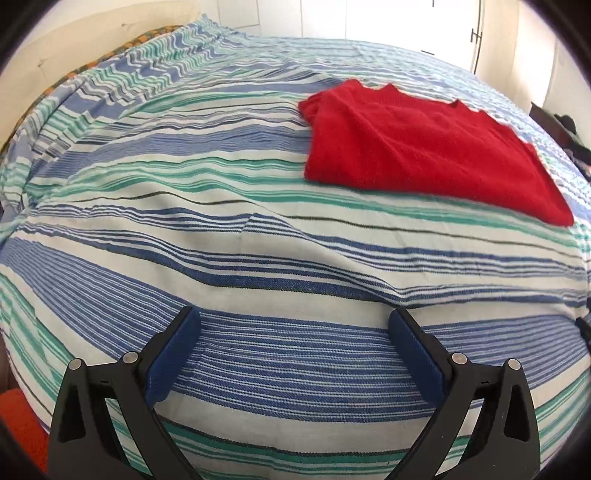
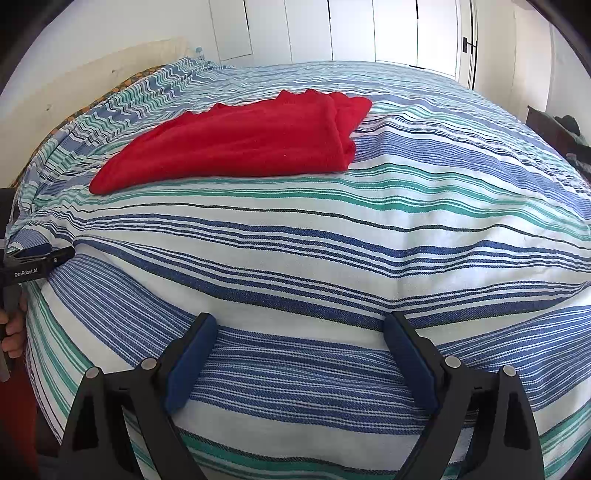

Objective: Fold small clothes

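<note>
A red knit garment lies folded into a flat rectangle on the striped bedspread, its neckline toward the far side. In the right wrist view the same red garment sits at the upper left, on the striped bedspread. My left gripper hovers over the near part of the bed, open, nothing between its blue pads. My right gripper is also open and empty over the near stripes. Both stand well short of the garment. The left gripper's black body shows at the left edge, held by a hand.
A cream headboard runs along the left side of the bed. White closet doors stand behind the bed. Dark furniture with clothes sits at the right. An orange-red surface shows below the bed's near left corner.
</note>
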The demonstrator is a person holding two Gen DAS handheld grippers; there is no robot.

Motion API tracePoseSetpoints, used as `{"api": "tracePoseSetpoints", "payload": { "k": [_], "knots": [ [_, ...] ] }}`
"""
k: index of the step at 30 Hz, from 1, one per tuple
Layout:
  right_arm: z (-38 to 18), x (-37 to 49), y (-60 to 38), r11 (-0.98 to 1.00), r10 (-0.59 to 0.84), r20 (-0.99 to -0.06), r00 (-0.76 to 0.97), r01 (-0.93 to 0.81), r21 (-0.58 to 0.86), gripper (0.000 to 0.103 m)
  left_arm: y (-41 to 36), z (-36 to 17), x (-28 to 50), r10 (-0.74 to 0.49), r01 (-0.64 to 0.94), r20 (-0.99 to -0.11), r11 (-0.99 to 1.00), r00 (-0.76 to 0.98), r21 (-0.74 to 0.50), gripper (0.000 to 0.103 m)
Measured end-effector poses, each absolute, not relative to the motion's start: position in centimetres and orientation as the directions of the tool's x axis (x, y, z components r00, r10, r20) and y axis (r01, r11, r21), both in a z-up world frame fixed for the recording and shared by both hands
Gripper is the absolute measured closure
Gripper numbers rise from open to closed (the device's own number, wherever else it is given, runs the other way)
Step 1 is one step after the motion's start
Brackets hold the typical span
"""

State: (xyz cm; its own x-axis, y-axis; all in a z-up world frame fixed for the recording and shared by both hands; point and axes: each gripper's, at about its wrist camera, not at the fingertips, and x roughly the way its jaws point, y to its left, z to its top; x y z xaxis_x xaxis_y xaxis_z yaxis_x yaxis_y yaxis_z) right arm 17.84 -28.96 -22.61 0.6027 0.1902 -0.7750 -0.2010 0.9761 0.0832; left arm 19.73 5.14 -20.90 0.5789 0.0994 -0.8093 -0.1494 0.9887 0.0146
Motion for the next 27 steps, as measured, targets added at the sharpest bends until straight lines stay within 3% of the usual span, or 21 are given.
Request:
{"api": "tracePoseSetpoints", "payload": {
  "k": [4, 8, 13, 27],
  "knots": [
    [-22.7, 17.7, -29.0, 0.976, 0.192, -0.769, 0.610, -0.203, 0.083, 0.012, 7.4, -19.2, 22.4, 0.125, -0.207, -0.793, 0.978, 0.596, -0.001, 0.001],
    [-22.8, 17.7, -29.0, 0.976, 0.193, -0.767, 0.612, -0.203, 0.084, 0.011, 9.0, -23.7, 25.2, 0.120, -0.181, -0.879, 0.983, 0.462, 0.040, 0.000],
    [-22.8, 17.5, -29.0, 0.975, 0.195, -0.762, 0.618, -0.203, 0.084, 0.011, 7.9, -24.2, 24.1, 0.180, -0.178, -0.827, 0.979, 0.532, 0.098, 0.001],
    [-22.8, 17.4, -29.0, 0.975, 0.195, -0.759, 0.621, -0.204, 0.084, 0.011, 8.0, -24.3, 23.7, 0.168, -0.174, -0.817, 0.981, 0.551, 0.084, 0.001]
  ]
}}
